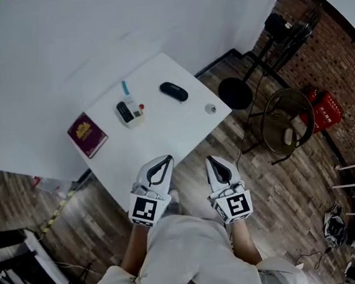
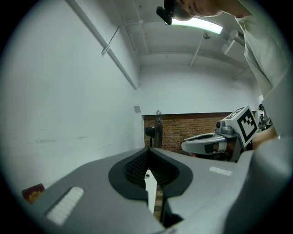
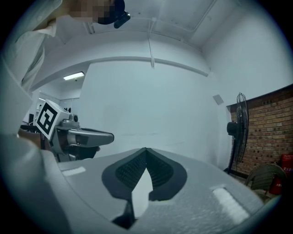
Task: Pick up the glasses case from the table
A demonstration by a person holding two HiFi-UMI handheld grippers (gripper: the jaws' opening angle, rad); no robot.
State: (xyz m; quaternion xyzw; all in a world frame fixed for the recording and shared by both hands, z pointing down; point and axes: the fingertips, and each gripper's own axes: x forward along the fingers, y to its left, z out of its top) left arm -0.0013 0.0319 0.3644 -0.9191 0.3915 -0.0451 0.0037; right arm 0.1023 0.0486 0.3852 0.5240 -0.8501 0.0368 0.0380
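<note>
The glasses case (image 1: 173, 91), a black oval, lies on the white table (image 1: 165, 139) toward its far right side. Both grippers hover side by side over the table's near corner, well short of the case. My left gripper (image 1: 168, 158) has its jaws shut with nothing between them, and its tips meet in the left gripper view (image 2: 147, 149). My right gripper (image 1: 209, 159) is also shut and empty, pointing level at the white wall (image 3: 146, 148). Each gripper shows in the other's view.
On the table lie a dark red book (image 1: 87, 134), a white and black gadget (image 1: 129, 111), a teal pen (image 1: 124, 88) and a small round object (image 1: 210, 109). Right of the table stand a black stool (image 1: 234, 93), floor fans (image 1: 286, 120) and a red box (image 1: 325, 109).
</note>
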